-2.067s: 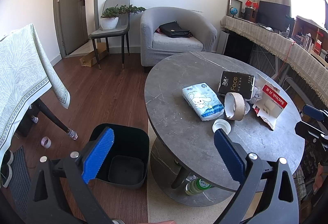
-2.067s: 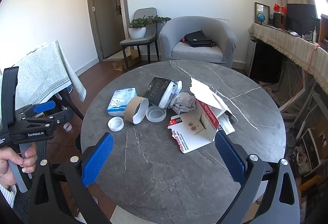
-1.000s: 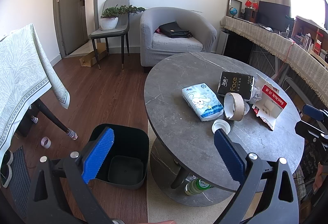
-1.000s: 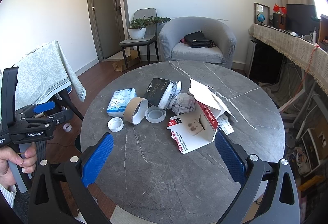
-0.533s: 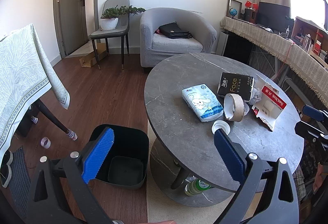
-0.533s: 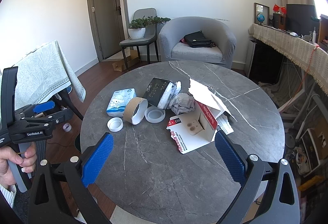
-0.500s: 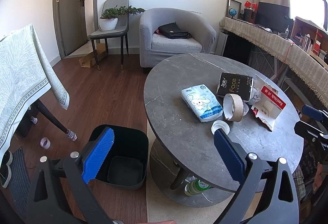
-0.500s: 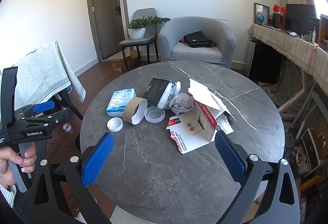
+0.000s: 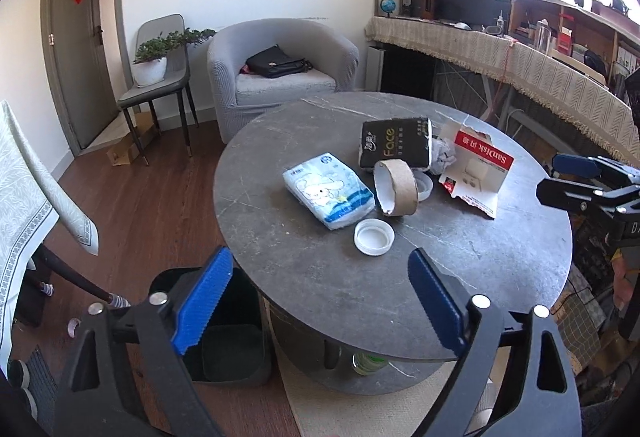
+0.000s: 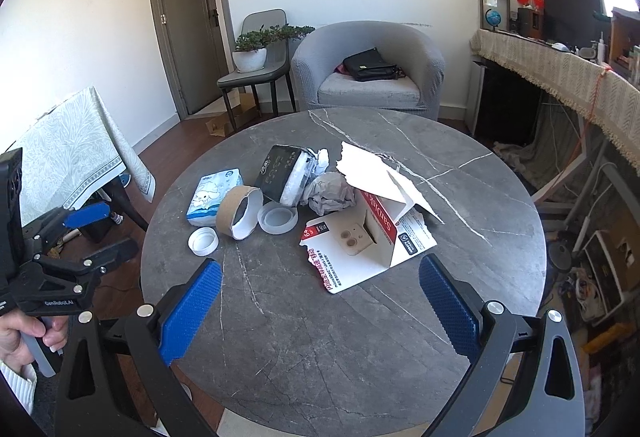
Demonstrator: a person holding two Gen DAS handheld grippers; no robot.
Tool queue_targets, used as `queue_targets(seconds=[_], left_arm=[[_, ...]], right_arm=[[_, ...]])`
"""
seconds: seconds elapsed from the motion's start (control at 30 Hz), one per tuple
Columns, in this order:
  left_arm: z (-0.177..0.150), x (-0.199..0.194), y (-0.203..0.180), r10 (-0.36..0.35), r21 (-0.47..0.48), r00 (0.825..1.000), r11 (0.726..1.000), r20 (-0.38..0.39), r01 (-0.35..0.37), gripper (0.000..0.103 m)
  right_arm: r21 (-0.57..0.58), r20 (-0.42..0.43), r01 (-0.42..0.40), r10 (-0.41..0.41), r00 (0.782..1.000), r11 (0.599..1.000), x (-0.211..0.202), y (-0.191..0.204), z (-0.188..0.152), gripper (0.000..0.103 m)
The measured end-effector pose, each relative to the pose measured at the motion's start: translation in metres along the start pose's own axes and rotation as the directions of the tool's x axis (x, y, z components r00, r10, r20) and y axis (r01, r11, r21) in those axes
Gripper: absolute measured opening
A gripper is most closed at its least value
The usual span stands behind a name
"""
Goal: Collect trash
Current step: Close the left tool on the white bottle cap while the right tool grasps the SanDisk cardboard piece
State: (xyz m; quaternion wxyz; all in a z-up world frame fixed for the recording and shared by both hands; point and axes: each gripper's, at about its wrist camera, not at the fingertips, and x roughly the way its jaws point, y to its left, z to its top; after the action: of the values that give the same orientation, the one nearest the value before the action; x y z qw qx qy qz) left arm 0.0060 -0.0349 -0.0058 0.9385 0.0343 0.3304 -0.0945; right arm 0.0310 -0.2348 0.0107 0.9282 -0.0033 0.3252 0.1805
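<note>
On the round grey table (image 9: 500,261) lie a torn red and white SanDisk box (image 10: 372,233), a cardboard tape core (image 9: 398,189), a white lid (image 9: 374,237), a clear plastic lid (image 10: 277,219), crumpled paper (image 10: 330,193), a blue tissue pack (image 9: 328,189) and a black Face tissue pack (image 9: 394,149). A black trash bin (image 9: 228,337) stands on the floor left of the table. My left gripper (image 9: 320,297) is open and empty above the table's near edge. My right gripper (image 10: 320,301) is open and empty in front of the box.
A grey armchair (image 9: 280,69) with a black bag stands behind the table, a chair with a potted plant (image 9: 154,57) to its left. A cloth-covered table (image 10: 76,145) stands at the left, a long covered desk (image 9: 520,65) at the right. A bottle (image 9: 368,361) lies under the table.
My left gripper has moved forward and to the right, closer over the table edge. My right gripper has moved slightly closer to the box. Both stay open; the objects have not moved.
</note>
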Motion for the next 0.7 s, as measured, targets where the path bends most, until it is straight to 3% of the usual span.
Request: queue_targets(seconds=[0.27,0.7], left_arm=[[-0.002,0.027,-0.015,-0.085,0.04,0.993,0.995,-0.079,0.089,0.057],[0.001,0.057,-0.026,-0.135,0.043,0.981,0.989,-0.143,0.142,0.041]], right_arm=[[-0.006,-0.014,0.02,-0.02,1.0,1.0,0.007,-0.007,0.005,0.1],[-0.029,-0.034,0.037,-0.038,0.999,0.999,0.016,-0.02,0.008,0.1]])
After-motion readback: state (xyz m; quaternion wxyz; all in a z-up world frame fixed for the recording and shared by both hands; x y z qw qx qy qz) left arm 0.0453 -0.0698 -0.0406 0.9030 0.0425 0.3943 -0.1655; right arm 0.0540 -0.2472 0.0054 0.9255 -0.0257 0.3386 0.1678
